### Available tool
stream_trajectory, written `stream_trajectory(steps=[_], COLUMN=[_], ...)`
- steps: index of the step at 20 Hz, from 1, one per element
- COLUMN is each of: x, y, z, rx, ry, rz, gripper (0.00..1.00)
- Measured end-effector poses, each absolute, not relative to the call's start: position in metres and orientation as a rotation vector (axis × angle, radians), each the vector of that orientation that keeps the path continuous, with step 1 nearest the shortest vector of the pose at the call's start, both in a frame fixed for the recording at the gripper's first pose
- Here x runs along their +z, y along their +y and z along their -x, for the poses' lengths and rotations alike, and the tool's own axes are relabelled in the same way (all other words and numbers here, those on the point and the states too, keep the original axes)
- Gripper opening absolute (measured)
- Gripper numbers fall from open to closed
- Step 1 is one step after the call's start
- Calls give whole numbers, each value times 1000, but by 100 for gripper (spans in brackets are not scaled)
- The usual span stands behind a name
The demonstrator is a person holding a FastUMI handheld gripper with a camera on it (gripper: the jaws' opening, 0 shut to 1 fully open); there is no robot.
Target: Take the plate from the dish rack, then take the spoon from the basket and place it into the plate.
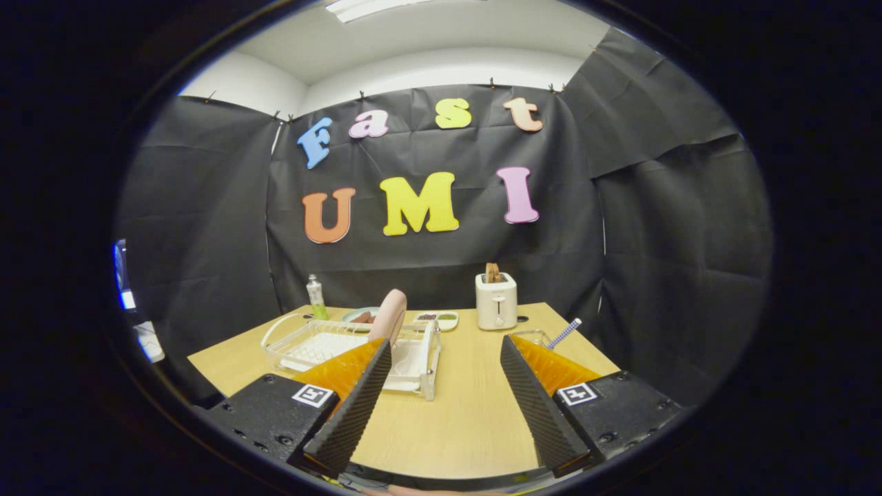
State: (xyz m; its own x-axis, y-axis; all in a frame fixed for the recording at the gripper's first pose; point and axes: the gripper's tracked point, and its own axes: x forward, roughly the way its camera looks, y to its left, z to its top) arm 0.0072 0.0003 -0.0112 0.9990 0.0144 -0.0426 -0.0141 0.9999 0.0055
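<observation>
A pink plate [389, 313] stands on edge in the clear dish rack [324, 344], just beyond my left finger. The spoon [565, 333], with a blue-and-white patterned handle, sticks up out of a small clear basket [532, 337] just beyond my right finger. My gripper [444, 399] hovers above the near part of the wooden table [455, 413], open wide, with nothing between its fingers. Both the rack and the basket are partly hidden behind the fingers.
A white toaster [496, 300] with bread in it stands at the back of the table. A green bottle [316, 297], a small dish with food [360, 315] and a divided dish [437, 319] sit behind the rack.
</observation>
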Motion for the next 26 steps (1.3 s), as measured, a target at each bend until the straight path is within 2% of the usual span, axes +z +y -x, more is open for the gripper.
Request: stream_trajectory(steps=[8,15,26], x=[4,21,31], y=[12,52,112], z=[-41,-112,-231], rx=[57,177,198], ry=[127,371,686], rz=[8,4,73], gripper=[100,100,98])
